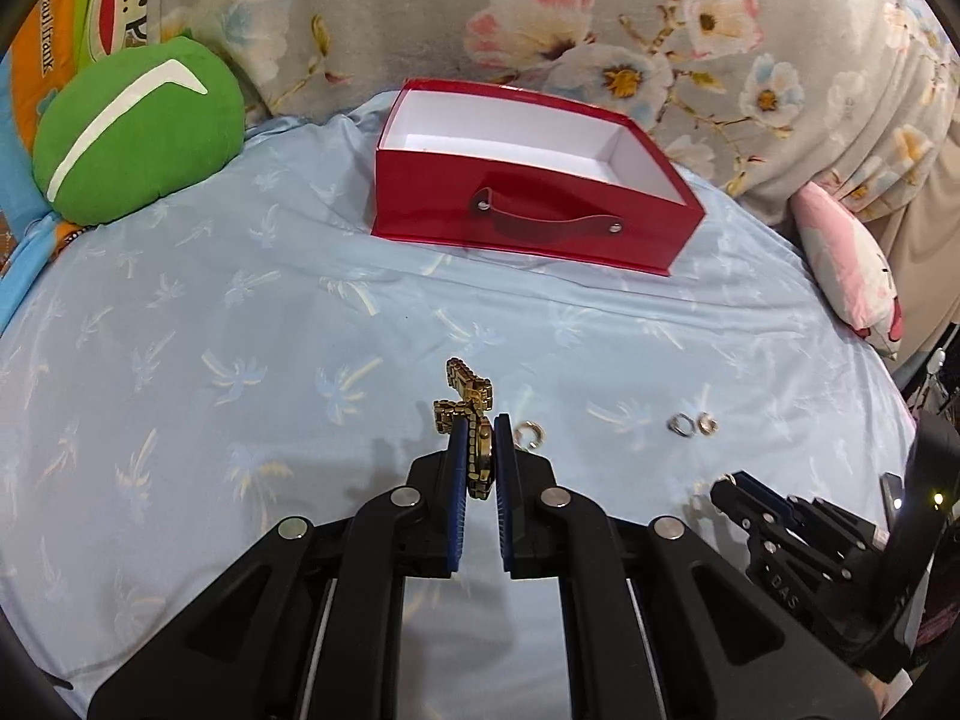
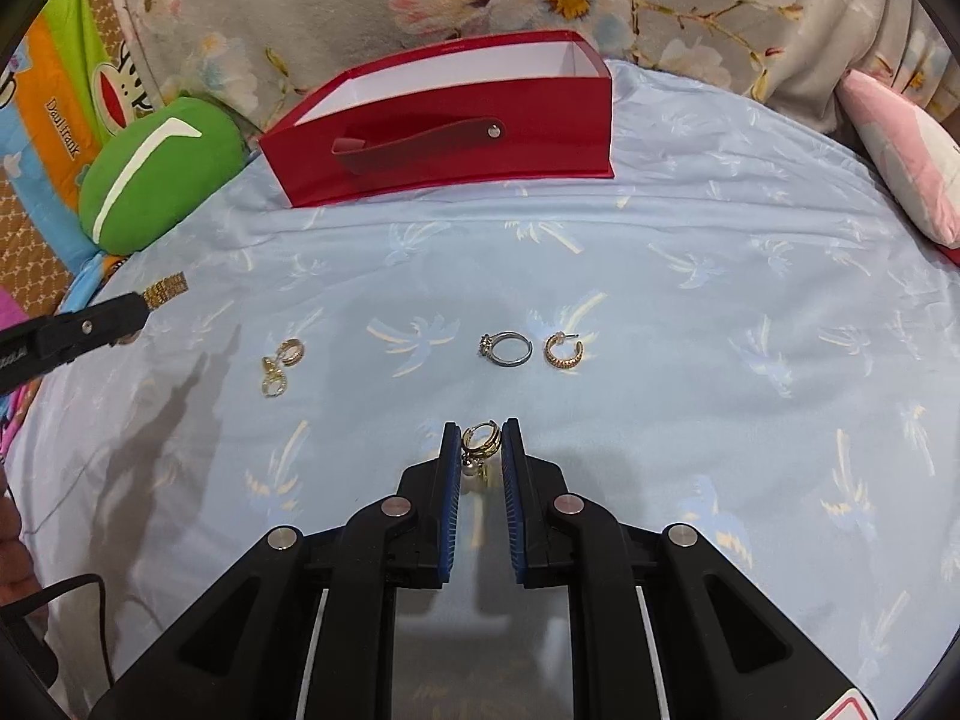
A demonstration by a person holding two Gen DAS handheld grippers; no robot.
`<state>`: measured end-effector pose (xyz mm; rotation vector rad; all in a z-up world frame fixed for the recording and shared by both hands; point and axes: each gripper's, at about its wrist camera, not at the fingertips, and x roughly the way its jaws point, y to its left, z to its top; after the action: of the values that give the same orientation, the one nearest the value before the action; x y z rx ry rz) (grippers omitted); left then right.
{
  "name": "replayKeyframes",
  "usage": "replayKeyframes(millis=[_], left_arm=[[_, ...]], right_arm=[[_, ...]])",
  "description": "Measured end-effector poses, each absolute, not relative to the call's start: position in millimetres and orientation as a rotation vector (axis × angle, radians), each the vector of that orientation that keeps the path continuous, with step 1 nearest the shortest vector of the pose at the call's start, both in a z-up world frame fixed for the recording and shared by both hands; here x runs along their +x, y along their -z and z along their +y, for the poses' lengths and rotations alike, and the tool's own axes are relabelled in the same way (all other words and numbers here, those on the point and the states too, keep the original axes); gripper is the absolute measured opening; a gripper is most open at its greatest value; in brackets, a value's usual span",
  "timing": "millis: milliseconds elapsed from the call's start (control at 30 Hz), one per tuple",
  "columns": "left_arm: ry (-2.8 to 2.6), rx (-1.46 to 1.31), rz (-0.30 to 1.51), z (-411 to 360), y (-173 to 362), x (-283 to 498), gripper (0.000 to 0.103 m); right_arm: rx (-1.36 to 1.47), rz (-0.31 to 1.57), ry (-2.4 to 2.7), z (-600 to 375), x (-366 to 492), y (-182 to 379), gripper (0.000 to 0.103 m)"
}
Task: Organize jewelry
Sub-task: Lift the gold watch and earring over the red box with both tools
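Note:
My left gripper [image 1: 482,429] is shut on a gold watch [image 1: 468,402], held above the blue sheet; its band sticks out past the fingertips. It also shows in the right wrist view [image 2: 141,300] at far left. My right gripper [image 2: 480,435] is shut on a gold hoop earring with a pearl drop [image 2: 480,447]. On the sheet lie a silver ring [image 2: 507,349], a gold hoop earring [image 2: 563,351] and a gold drop earring [image 2: 279,366]. The open red box [image 1: 528,180] with white inside stands farther back, also in the right wrist view [image 2: 444,126].
A green cushion [image 1: 132,132] lies left of the box. A pink and white cushion [image 1: 852,264] lies at the right edge. A floral blanket [image 1: 600,18] rises behind the box. The blue palm-print sheet [image 2: 660,420] covers the bed.

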<state>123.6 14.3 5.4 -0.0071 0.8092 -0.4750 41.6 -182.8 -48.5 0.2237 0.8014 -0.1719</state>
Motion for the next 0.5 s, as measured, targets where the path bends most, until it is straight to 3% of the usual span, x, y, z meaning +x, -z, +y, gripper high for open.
replayKeyframes(millis=[500], left_arm=[[0.498, 0.014, 0.698, 28, -62, 85, 0.008]], right_arm=[[0.200, 0.651, 0.177, -189, 7, -21, 0.012]])
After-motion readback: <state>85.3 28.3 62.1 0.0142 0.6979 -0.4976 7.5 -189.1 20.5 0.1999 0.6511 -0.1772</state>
